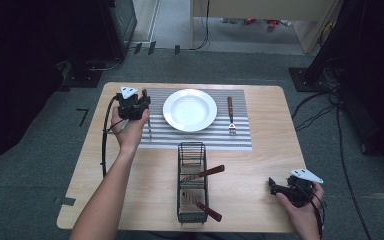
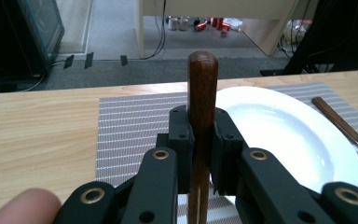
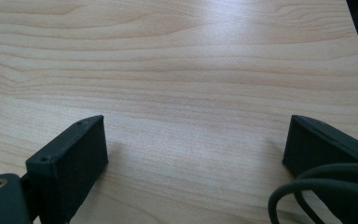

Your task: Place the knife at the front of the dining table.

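Note:
My left gripper [image 1: 138, 106] is shut on a wooden-handled utensil [image 2: 202, 79] at the left edge of the striped placemat [image 1: 200, 137]. In the left gripper view the brown handle stands up between the closed jaws [image 2: 201, 135]. Its metal end [image 1: 149, 128] reaches down onto the mat beside the white plate [image 1: 190, 110]. The plate [image 2: 284, 135] is bare. A wooden-handled fork [image 1: 231, 115] lies on the mat to the plate's right. My right gripper [image 1: 275, 186] rests low at the table's front right, open, with bare wood between its jaws [image 3: 196, 149].
A black wire basket [image 1: 192, 182] stands at the front middle of the table [image 1: 265, 155], holding two more wooden-handled utensils [image 1: 205, 173] [image 1: 207, 210]. Cables and dark stands line the floor around the table.

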Motion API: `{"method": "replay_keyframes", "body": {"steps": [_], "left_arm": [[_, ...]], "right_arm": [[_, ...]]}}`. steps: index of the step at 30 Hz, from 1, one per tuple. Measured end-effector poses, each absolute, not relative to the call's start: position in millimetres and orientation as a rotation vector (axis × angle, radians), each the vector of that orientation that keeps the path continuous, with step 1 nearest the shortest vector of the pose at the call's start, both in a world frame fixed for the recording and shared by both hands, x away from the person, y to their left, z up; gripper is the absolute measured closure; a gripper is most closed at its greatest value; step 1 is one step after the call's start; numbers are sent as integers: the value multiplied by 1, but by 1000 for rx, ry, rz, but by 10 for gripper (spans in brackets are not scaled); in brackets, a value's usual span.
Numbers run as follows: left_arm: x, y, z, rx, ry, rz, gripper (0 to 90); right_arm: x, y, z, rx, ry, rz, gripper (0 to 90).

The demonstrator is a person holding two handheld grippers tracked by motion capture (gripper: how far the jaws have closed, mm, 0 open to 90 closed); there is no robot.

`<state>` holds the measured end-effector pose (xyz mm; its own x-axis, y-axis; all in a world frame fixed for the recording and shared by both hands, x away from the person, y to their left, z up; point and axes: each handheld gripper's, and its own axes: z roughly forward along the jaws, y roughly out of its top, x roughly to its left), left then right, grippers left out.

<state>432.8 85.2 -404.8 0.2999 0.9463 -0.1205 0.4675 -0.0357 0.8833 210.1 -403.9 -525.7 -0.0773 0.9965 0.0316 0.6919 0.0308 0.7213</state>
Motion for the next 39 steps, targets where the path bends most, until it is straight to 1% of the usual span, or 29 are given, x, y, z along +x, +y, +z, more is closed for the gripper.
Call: {"method": "replay_keyframes", "body": {"steps": [8, 10, 16, 25, 33, 39], "left_arm": [[460, 81, -417, 1644, 1341, 632, 819], [473, 79, -424, 1637, 1365, 613, 820], [490, 76, -440, 1608, 1398, 612, 819], [503, 77, -457, 1575, 1454, 627, 811], [515, 75, -469, 1571, 1498, 606, 812], [524, 69, -481, 1625, 1513, 648, 805]], "right_arm": [[210, -404, -526, 1708, 1821, 808, 59], [210, -404, -526, 1708, 1821, 808, 59], [210, -404, -526, 1708, 1821, 809, 59], [210, -404, -526, 1708, 1821, 809, 59], [210, -404, -526, 1708, 1821, 809, 59], [210, -404, -526, 1709, 1821, 809, 59]]}}
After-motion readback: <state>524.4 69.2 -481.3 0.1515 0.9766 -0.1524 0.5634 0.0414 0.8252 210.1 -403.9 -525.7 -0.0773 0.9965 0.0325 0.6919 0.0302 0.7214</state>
